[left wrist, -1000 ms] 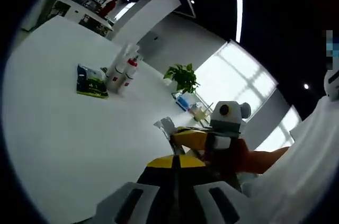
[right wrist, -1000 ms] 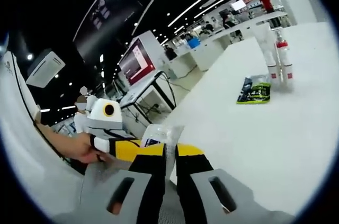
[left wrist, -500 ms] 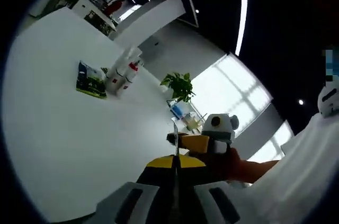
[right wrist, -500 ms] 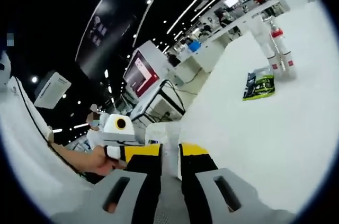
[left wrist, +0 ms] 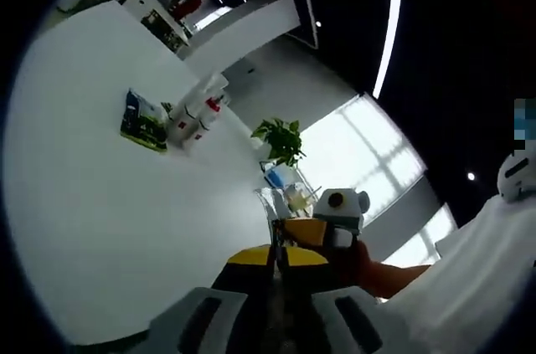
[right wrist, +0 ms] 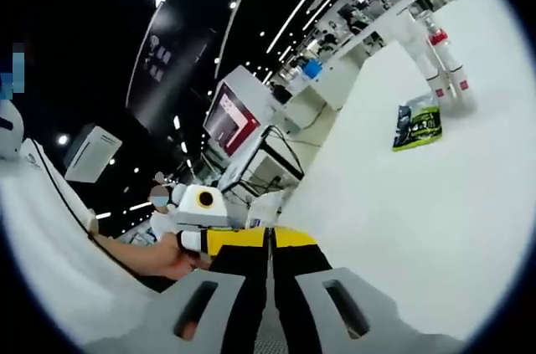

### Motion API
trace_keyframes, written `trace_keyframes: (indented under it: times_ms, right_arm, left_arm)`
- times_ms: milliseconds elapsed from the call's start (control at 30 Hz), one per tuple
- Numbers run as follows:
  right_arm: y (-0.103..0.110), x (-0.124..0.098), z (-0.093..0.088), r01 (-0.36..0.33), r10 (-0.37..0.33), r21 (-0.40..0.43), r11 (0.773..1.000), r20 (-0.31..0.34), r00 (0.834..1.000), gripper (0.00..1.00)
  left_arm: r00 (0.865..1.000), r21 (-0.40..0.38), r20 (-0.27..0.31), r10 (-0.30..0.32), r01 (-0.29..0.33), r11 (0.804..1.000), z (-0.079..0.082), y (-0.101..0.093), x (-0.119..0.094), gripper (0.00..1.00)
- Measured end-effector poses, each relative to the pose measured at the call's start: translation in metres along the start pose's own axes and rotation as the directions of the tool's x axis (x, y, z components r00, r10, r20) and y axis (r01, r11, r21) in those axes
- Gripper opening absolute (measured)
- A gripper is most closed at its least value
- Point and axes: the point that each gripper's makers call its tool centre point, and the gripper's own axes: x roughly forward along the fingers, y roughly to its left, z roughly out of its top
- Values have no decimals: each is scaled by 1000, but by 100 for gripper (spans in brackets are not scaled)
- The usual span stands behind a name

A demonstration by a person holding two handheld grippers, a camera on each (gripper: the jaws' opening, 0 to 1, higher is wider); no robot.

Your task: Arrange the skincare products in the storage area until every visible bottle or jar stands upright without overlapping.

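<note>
Two white bottles with red caps (left wrist: pixel 197 113) stand upright and close together far out on the white table (left wrist: pixel 109 228), well ahead of the left claw (left wrist: pixel 276 258) and off to its left in the left gripper view. A green and dark flat packet (left wrist: pixel 141 121) lies on the table just beside them, on the side nearer the claw. In the right gripper view the same bottles (right wrist: pixel 445 63) stand well ahead of the right claw (right wrist: pixel 270 241) and to its right, with the packet (right wrist: pixel 417 126) flat on the table (right wrist: pixel 419 228) just before them.

The left claw's yellow-and-black jaws are pressed together with no gap between them and nothing held. The right claw's jaws likewise meet in a thin line, empty.

The right claw (left wrist: pixel 322 228) appears just beyond the left one, to its right, held by a hand (left wrist: pixel 368 266). A potted green plant (left wrist: pixel 280 138) stands further ahead, by bright windows.
</note>
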Motion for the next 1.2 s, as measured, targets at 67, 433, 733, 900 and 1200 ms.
trace_keyframes:
  times_ms: [67,433,733,900,1200]
  right_arm:
    - [3,-1,3,-25,25,25,999,15,1000,0]
    - [17,5,-3,-78,78,-13,997,-18,997,0]
    - [20,4,0,-47,46,-110,993,-12,999,0]
    - [21,0,7,-50,51,-66,997,23,998,0]
    - [23,1,9,-57,59,-58,997,34,998,0]
  left_arm:
    - [1000,-11,5,-1,1,1000,0,-1,1,11]
    - [999,-41,-11,-40,39,998,-2,-6,-2,1]
    - [998,-82,-13,-55,54,995,-3,-10,0,1]
    - [995,-88,1,-95,95,992,-1,-20,2,3]
    - [996,-90,-5,-94,93,992,-2,-21,-1,2]
